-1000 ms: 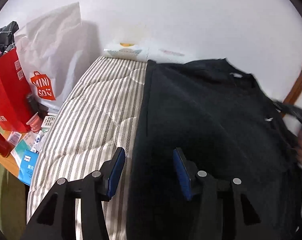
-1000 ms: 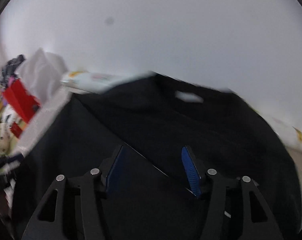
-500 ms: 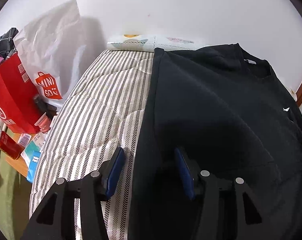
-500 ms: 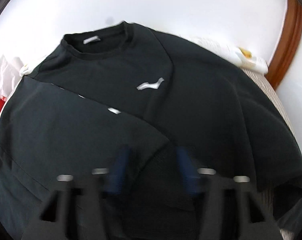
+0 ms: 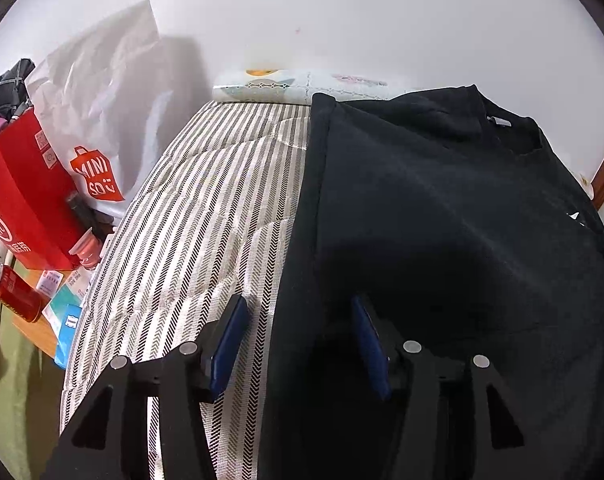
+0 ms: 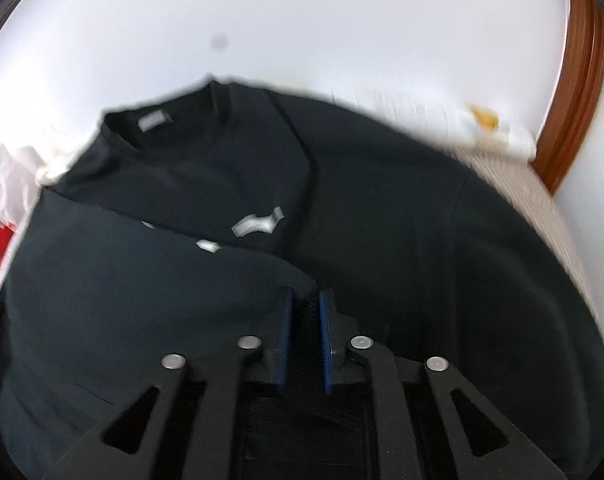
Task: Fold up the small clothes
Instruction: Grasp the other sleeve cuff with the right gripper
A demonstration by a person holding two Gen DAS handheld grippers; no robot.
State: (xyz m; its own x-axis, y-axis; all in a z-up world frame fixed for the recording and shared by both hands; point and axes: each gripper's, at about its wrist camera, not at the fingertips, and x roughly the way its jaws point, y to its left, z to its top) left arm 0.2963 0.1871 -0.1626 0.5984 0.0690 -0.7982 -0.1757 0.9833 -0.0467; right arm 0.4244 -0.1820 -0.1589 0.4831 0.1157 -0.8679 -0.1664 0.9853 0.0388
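right wrist: gripper (image 6: 304,310) pinching shirt (image 6: 382,208)

One black shirt (image 5: 442,220) at right of frame, one striped mattress (image 5: 205,232), two grippers, left (image 5: 297,344) and right (image 6: 304,336), one red bag (image 5: 25,196), one white bag (image 5: 101,92), one red can (image 5: 13,292) lower left

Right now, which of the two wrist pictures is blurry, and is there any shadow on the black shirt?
Right wrist view: motion-blurred, smearing the black cotton T-shirt and its white chest logo. Left wrist view: sharp, though fisheye-bent at the rim; a dark shadow falls on the shirt ahead of the left gripper.
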